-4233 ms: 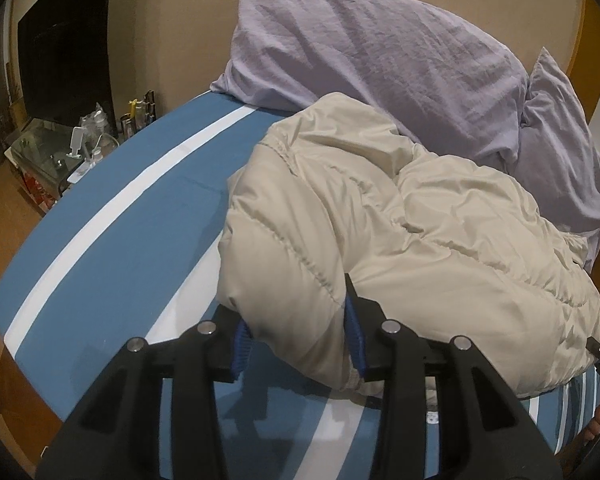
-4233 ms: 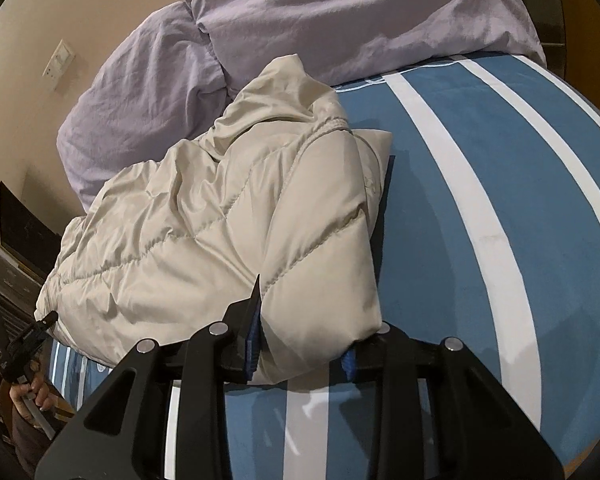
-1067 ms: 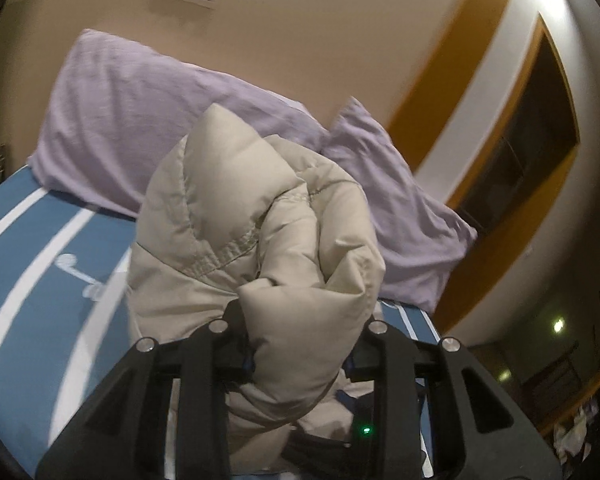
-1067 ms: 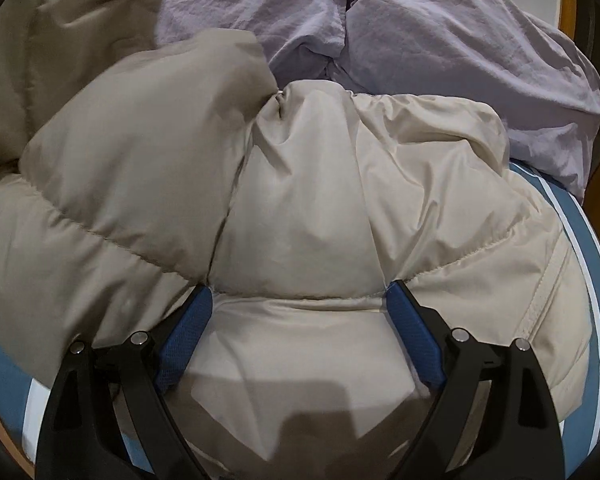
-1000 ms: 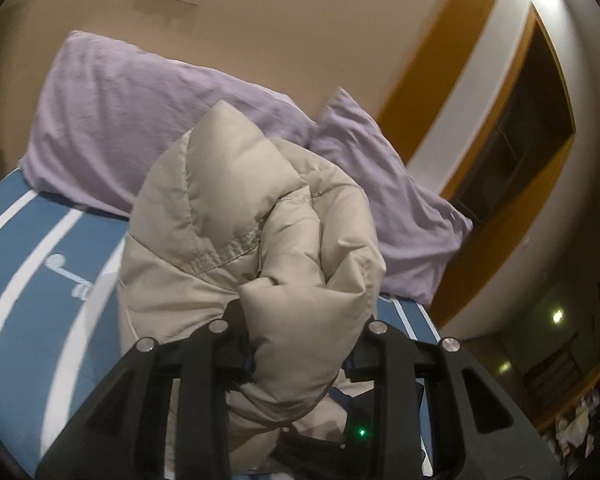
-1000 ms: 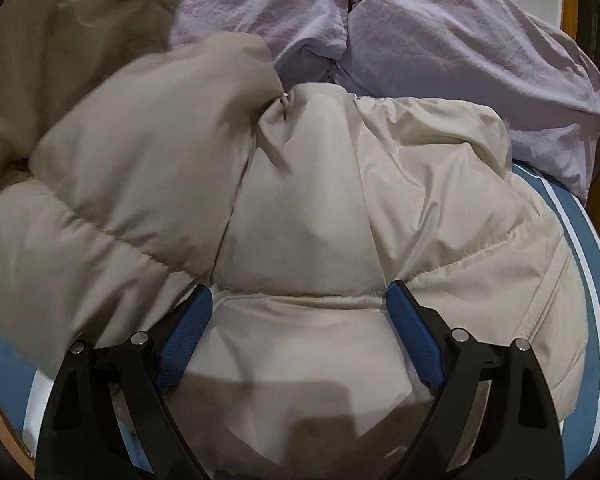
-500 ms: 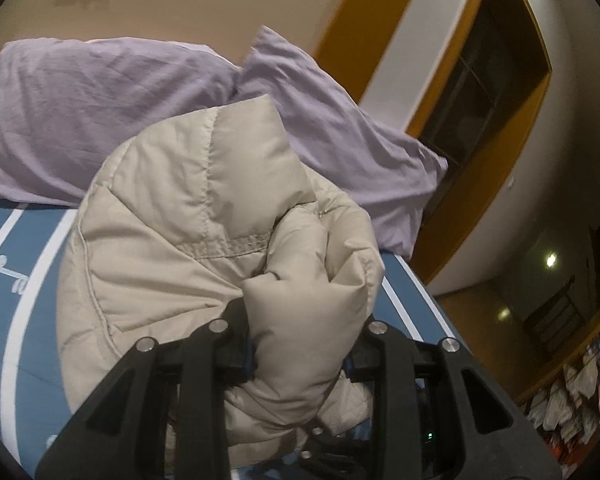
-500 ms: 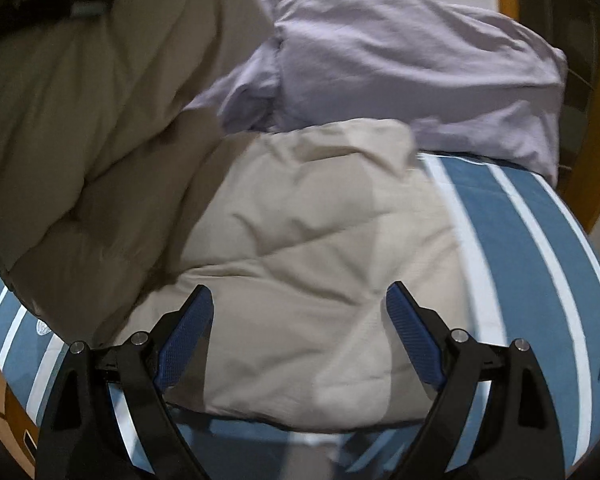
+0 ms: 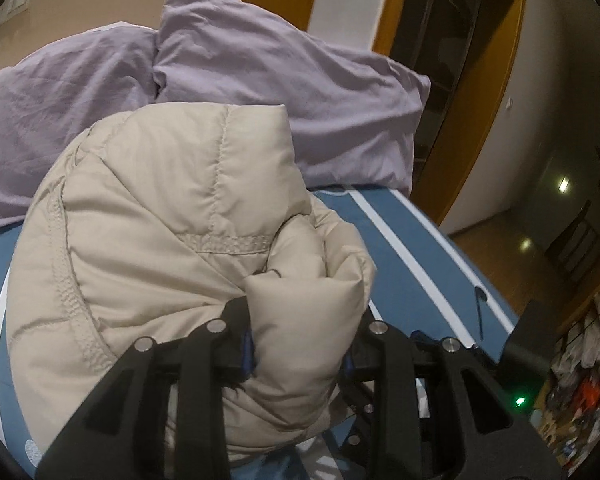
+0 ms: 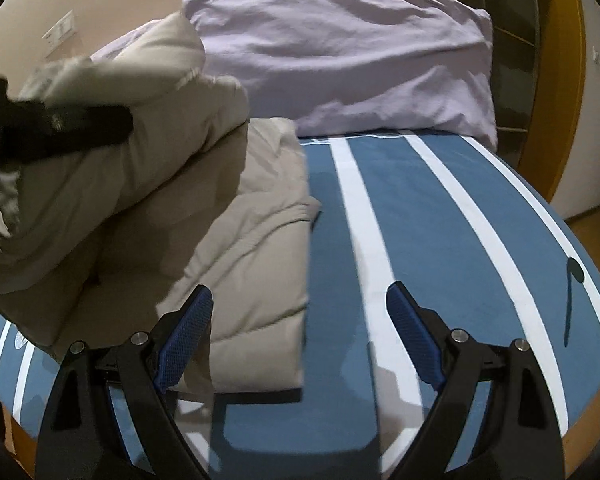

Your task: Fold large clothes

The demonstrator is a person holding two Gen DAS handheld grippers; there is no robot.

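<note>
Jacket [image 9: 172, 240] bunched in left claw [image 9: 300, 348]; right claw [image 10: 300, 336] apparently empty.

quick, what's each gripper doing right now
Left gripper: closed on a bunched fold of the beige puffer jacket.
Right gripper: open, holding nothing, above the striped bed.

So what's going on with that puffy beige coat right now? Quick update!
Left tongs clamped on a bunched fold of the quilted beige coat. Right tongs open, empty, above the blue striped bedsheet. Nothing in the way.
</note>
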